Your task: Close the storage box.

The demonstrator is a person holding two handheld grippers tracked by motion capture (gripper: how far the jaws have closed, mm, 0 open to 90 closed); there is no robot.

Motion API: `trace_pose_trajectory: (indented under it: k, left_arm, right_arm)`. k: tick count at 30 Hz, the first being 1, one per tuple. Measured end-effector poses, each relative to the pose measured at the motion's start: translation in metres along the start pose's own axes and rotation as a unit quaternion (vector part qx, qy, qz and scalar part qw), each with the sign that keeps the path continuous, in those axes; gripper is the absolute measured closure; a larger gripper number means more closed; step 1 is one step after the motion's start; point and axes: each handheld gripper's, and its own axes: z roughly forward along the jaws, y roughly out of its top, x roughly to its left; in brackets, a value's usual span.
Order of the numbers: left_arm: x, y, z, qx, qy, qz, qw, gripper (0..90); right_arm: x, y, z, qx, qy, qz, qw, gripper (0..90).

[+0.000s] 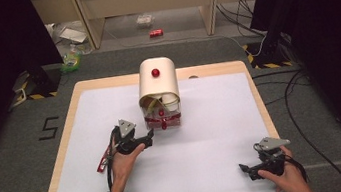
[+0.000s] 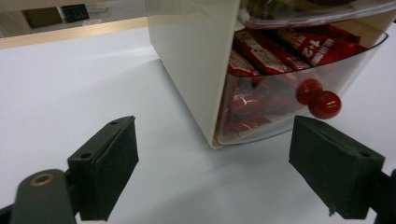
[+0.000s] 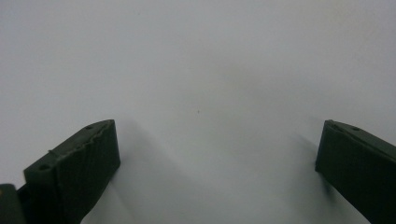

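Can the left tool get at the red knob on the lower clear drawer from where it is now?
Probably yes. The left tool is open with nothing between its jaws, and the red knob on the clear drawer sits just ahead, toward its right jaw, with bare white table between.

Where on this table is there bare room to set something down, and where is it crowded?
Free: the white sheet between the cream cabinet and the right tongs, and its far left part beside the cabinet. Crowded: in front of the open clear drawer, where the left tongs sit open near its red knob.
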Motion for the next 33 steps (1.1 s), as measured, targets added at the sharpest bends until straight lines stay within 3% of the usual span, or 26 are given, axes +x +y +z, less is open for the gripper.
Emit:
trace_pose_trajectory:
  k: [3, 17, 33]
  left_arm:
    - [-0.001, 0.002, -0.005, -0.003, -0.016, -0.012, 0.9998, 14.8]
    - [-0.002, 0.002, -0.016, -0.004, -0.015, 0.000, 0.9999, 14.7]
    - [-0.004, -0.006, -0.022, 0.003, -0.021, -0.002, 0.9998, 14.7]
  right_arm:
    - [0.000, 0.000, 0.000, 0.000, 0.000, 0.000, 1.0000, 0.2]
    - [0.000, 0.000, 0.000, 0.000, 0.000, 0.000, 1.0000, 0.2]
    - [0.000, 0.000, 0.000, 0.001, 0.000, 0.000, 1.0000, 0.2]
